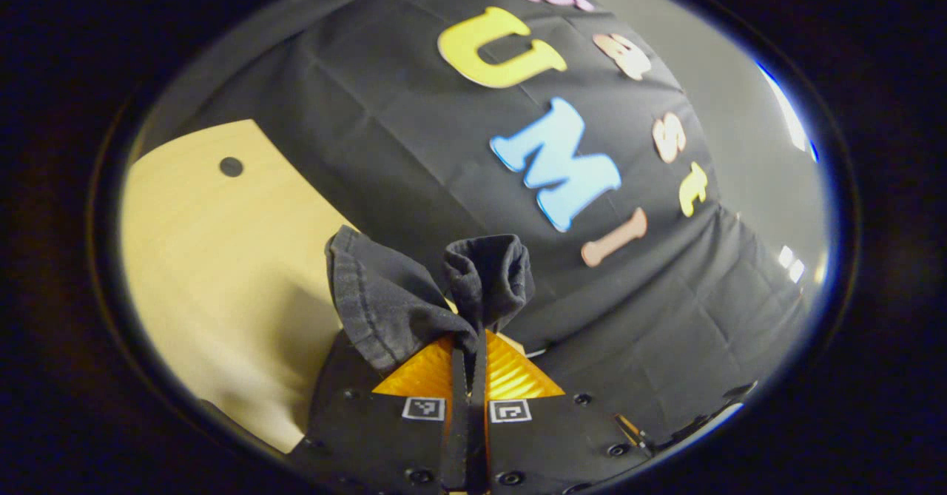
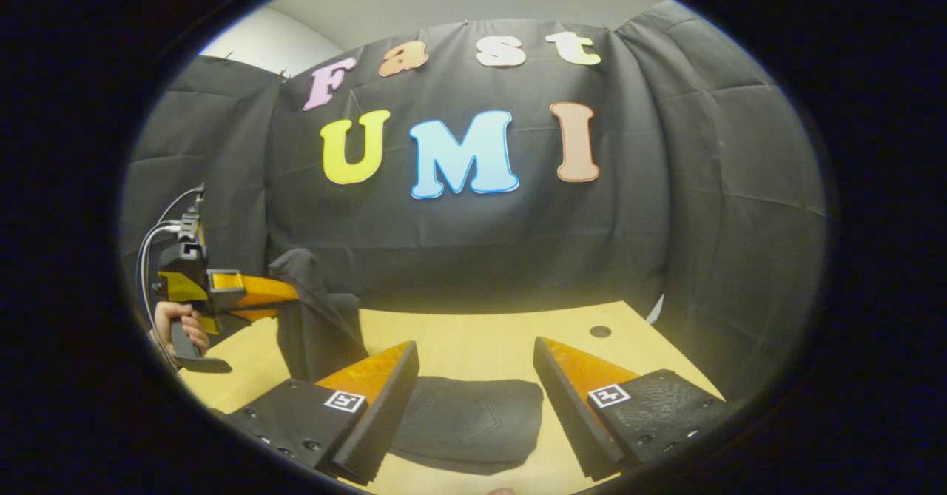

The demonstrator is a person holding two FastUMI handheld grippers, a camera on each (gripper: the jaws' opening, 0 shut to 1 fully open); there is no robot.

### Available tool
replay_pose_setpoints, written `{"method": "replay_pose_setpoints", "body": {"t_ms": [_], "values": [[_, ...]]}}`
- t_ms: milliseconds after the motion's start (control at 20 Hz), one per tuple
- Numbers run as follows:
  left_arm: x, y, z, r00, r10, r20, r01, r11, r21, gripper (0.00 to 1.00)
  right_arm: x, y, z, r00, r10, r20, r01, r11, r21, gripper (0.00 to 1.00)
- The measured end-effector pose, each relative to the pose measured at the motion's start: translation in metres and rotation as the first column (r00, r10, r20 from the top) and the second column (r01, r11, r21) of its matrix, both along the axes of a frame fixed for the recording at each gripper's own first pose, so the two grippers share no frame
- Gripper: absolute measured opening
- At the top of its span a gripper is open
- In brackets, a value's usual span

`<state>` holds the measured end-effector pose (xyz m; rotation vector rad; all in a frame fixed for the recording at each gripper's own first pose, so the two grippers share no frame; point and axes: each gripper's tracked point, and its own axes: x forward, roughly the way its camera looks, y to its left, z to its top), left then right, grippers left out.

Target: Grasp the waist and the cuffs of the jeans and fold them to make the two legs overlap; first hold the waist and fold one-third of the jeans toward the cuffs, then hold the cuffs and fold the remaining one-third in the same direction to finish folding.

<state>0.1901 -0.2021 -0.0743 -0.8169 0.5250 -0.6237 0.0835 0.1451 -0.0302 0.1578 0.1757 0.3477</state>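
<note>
**Jeans lifted at one end by the left gripper**

The jeans [image 2: 466, 421] lie on the table [image 2: 473, 347] between the right gripper's [image 2: 473, 365] wide-apart fingers. The right gripper view shows the left gripper [image 2: 285, 295] raising one end; the left gripper view shows its fingers clamped on bunched denim.

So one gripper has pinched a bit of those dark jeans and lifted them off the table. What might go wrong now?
Two risks, as far as the pictures show. The left gripper pinches just a small bunch of the jeans, so the cloth might slip out as it lifts. The right gripper is open above the part of the jeans lying on the table, holding nothing, so the lifted fabric may drag that part out of line.
</note>
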Motion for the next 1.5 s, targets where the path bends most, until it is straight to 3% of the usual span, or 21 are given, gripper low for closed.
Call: {"method": "replay_pose_setpoints", "body": {"t_ms": [200, 400, 500, 600, 800, 900, 950, 1000, 1050, 1100, 1300, 1500], "values": [[-0.040, -0.107, -0.038, 0.993, -0.114, 0.026, 0.105, 0.969, 0.222, 0.08, -0.002, -0.012, 0.002, 0.999, 0.040, 0.008, -0.040, 0.999, 0.015, 0.93], [-0.068, -0.173, -0.094, 0.982, -0.185, 0.037, 0.148, 0.877, 0.456, 0.08, -0.006, -0.029, -0.006, 0.998, 0.062, -0.006, -0.062, 0.997, 0.049, 0.93], [-0.079, -0.184, -0.127, 0.981, -0.193, 0.018, 0.157, 0.845, 0.511, 0.08, -0.008, -0.039, -0.011, 0.997, 0.072, -0.020, -0.071, 0.996, 0.058, 0.93], [-0.087, -0.187, -0.141, 0.985, -0.172, 0.005, 0.145, 0.846, 0.513, 0.08, -0.009, -0.049, -0.015, 0.997, 0.073, -0.027, -0.071, 0.996, 0.061, 0.89], [-0.098, -0.193, -0.148, 0.986, -0.162, -0.048, 0.167, 0.882, 0.440, 0.14, -0.010, -0.064, -0.017, 0.998, 0.060, -0.028, -0.059, 0.996, 0.063, 0.93], [-0.098, -0.193, -0.148, 0.988, -0.150, -0.030, 0.147, 0.874, 0.464, 0.63, -0.010, -0.065, -0.014, 0.998, 0.056, -0.022, -0.054, 0.996, 0.065, 0.93], [-0.100, -0.191, -0.146, 0.989, -0.146, -0.016, 0.135, 0.865, 0.483, 0.60, -0.010, -0.066, -0.013, 0.998, 0.053, -0.021, -0.051, 0.996, 0.068, 0.93], [-0.103, -0.191, -0.141, 0.988, -0.154, -0.003, 0.135, 0.858, 0.495, 0.73, -0.009, -0.066, -0.013, 0.999, 0.049, -0.022, -0.047, 0.996, 0.074, 0.93], [-0.109, -0.191, -0.132, 0.986, -0.165, 0.016, 0.135, 0.858, 0.496, 0.77, -0.011, -0.066, -0.011, 0.998, 0.050, -0.024, -0.048, 0.995, 0.082, 0.93], [-0.112, -0.191, -0.119, 0.986, -0.165, 0.039, 0.125, 0.864, 0.487, 0.95, -0.012, -0.065, -0.008, 0.999, 0.050, -0.020, -0.048, 0.995, 0.089, 0.93], [-0.120, -0.165, -0.059, 0.979, -0.132, 0.154, 0.042, 0.877, 0.479, 0.98, -0.015, -0.069, -0.002, 1.000, 0.029, 0.006, -0.029, 0.996, 0.082, 0.93], [-0.116, -0.118, 0.017, 0.936, -0.030, 0.350, -0.148, 0.870, 0.470, 1.00, -0.018, -0.074, 0.004, 0.999, -0.003, 0.049, 0.000, 0.998, 0.060, 0.93]]}}
